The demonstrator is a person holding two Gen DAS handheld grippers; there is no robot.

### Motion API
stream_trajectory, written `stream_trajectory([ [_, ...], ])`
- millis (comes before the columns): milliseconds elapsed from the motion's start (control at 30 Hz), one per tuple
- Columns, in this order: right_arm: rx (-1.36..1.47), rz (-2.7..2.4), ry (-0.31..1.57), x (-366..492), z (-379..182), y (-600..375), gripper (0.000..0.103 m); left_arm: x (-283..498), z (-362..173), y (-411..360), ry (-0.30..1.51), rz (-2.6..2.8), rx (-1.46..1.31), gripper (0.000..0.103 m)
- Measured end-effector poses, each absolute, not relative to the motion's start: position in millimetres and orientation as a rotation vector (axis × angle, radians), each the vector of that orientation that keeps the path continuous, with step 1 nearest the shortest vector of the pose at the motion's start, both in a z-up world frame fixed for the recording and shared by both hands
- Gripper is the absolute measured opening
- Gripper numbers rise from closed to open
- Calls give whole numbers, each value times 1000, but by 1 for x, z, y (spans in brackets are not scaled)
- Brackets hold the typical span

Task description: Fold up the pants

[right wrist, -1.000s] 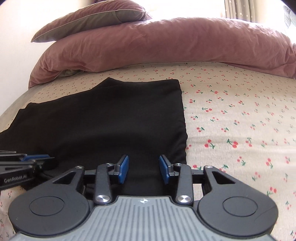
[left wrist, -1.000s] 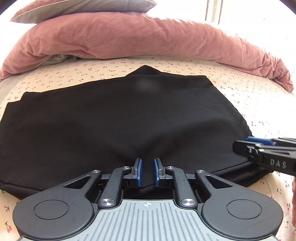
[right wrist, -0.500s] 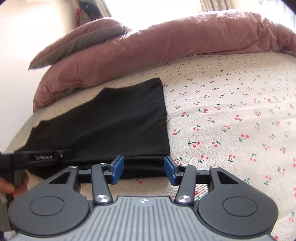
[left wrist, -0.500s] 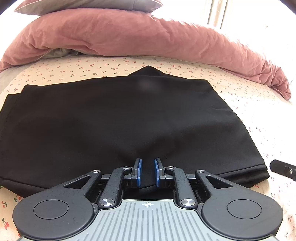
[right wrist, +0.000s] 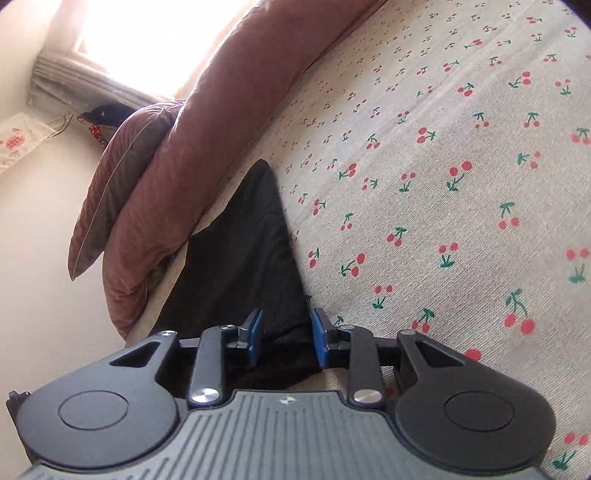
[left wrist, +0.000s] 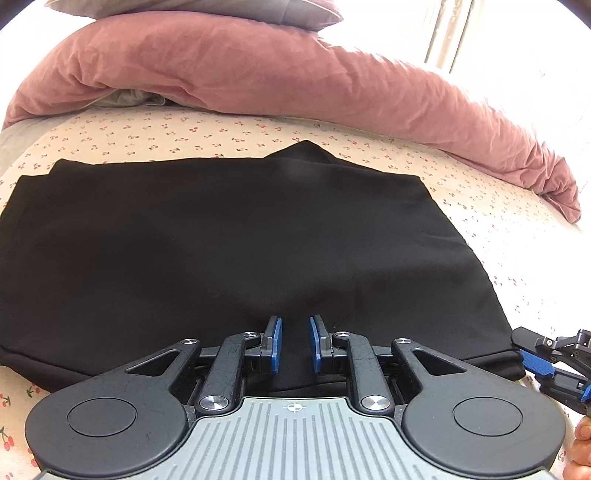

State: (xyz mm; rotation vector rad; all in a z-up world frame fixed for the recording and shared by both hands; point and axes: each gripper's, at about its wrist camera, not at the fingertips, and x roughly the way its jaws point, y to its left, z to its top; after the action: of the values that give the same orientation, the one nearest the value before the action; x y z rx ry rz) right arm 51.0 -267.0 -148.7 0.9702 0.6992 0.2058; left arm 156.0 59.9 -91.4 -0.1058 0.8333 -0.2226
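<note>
The black pants (left wrist: 236, 243) lie folded flat on the cherry-print bedsheet (left wrist: 491, 206). My left gripper (left wrist: 294, 345) is open with a narrow gap, low over the near edge of the pants, nothing between the pads. My right gripper (right wrist: 284, 338) is open and rolled sideways at the pants' near right corner (right wrist: 243, 251); the black cloth lies between its blue pads without being pinched. It also shows at the right edge of the left wrist view (left wrist: 550, 360).
A pink duvet (left wrist: 295, 70) and a pillow (left wrist: 207, 5) lie along the far side of the bed. The cherry-print sheet (right wrist: 461, 155) stretches to the right of the pants. A wall and a curtained window (right wrist: 92, 62) are beyond the bed.
My right gripper has rolled sideways and moved down to the pants' right corner, opening a little wider. My left gripper stays in place, its gap slightly wider.
</note>
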Motion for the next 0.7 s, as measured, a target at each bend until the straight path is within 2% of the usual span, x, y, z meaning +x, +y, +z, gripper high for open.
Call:
stream_trajectory([
  [233, 1128, 242, 661, 44, -159, -282, 23, 158, -92, 63, 850, -219, -119, 17],
  [533, 994, 239, 670, 54, -151, -267, 27, 160, -95, 60, 854, -206, -118, 17],
  [567, 954, 241, 678, 55, -149, -264, 24, 160, -95, 60, 854, -206, -118, 17],
  [600, 904, 228, 691, 56, -146, -261, 13, 160, -94, 60, 853, -206, -118, 17],
  [633, 861, 212, 700, 57, -144, -258, 9, 160, -95, 60, 853, -207, -117, 17],
  [700, 821, 194, 694, 56, -140, -253, 6, 160, -95, 60, 853, -207, -115, 17],
])
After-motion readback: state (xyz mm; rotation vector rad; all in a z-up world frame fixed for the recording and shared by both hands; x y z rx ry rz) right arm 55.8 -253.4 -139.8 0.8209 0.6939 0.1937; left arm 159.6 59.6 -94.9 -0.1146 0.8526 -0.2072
